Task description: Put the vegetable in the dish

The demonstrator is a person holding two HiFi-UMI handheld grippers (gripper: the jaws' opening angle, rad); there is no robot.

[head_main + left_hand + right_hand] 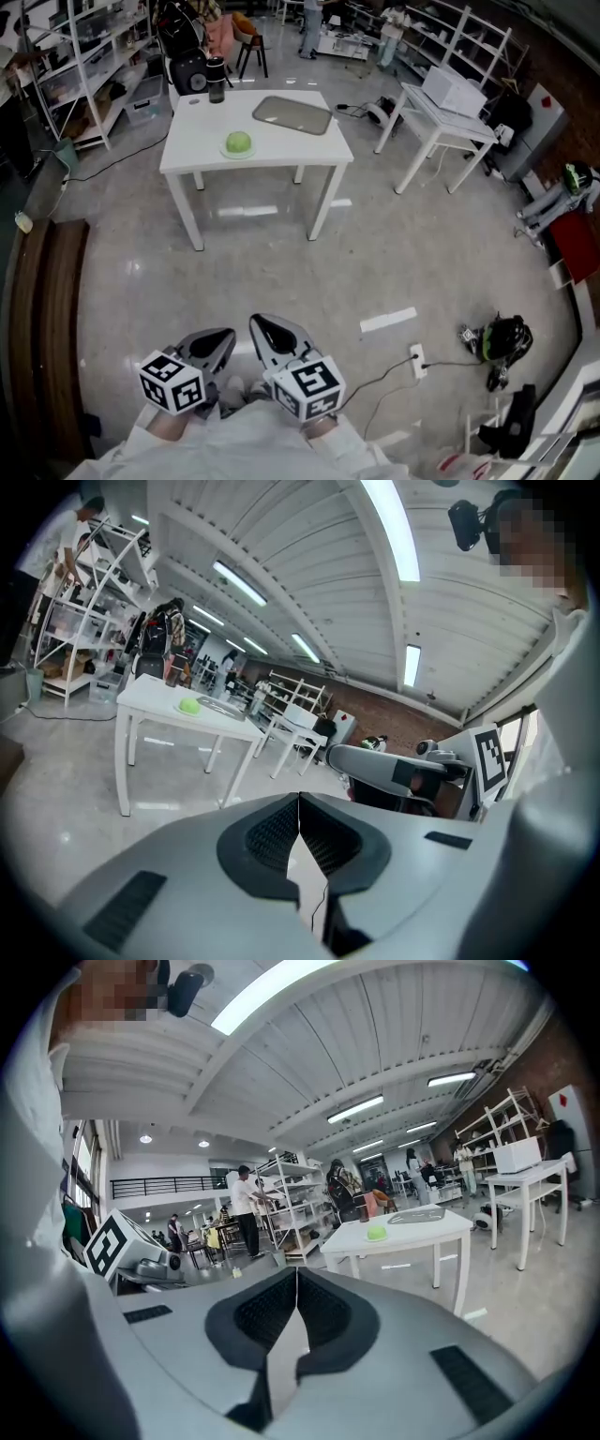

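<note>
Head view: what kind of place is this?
Probably a workshop or lab hall, not a home. Open metal shelving racks line the walls, a plain white table stands on a polished hard floor, and a power strip lies on that floor with a cable trailing from it.

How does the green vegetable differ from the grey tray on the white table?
The green vegetable is small and round; the grey tray is wide and flat. The vegetable sits nearer the front edge of the white table, the tray farther back. Both rest on it, apart.
</note>
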